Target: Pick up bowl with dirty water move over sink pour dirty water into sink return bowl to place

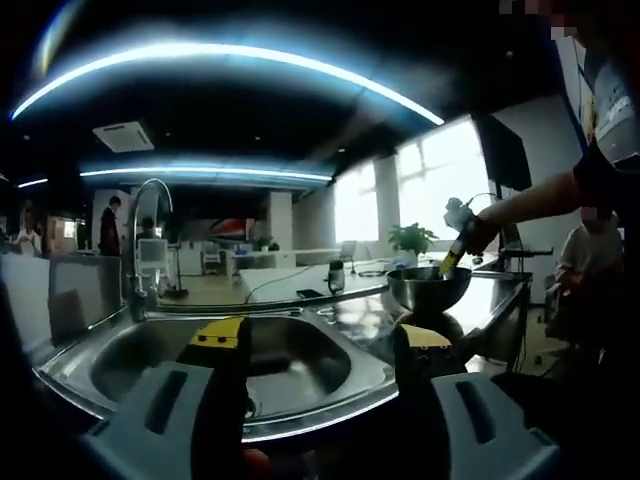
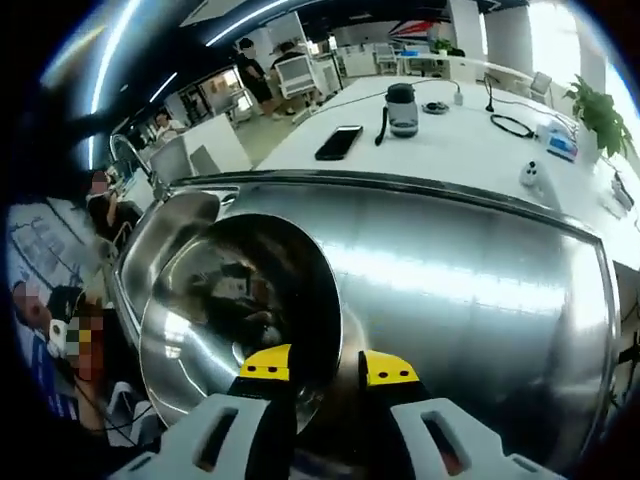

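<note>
A steel bowl (image 1: 430, 288) is at the drainboard to the right of the sink (image 1: 300, 375); I cannot tell whether it rests on the steel or hangs just above it. My right gripper (image 1: 457, 245) comes down from the right on a person's arm and holds the bowl's far rim. In the right gripper view the bowl (image 2: 235, 300) lies to the left beneath me, and the right gripper (image 2: 327, 368) is shut on its rim. Its inside is dark and reflective. My left gripper (image 1: 322, 340) stands open over the sink's near edge, holding nothing.
A curved tap (image 1: 140, 235) rises at the sink's back left. The steel drainboard (image 2: 460, 270) stretches right of the sink basin (image 2: 170, 235). On the white counter behind lie a phone (image 2: 338, 142), a grey jar (image 2: 402, 108), cables and a potted plant (image 2: 600, 115). People stand in the background.
</note>
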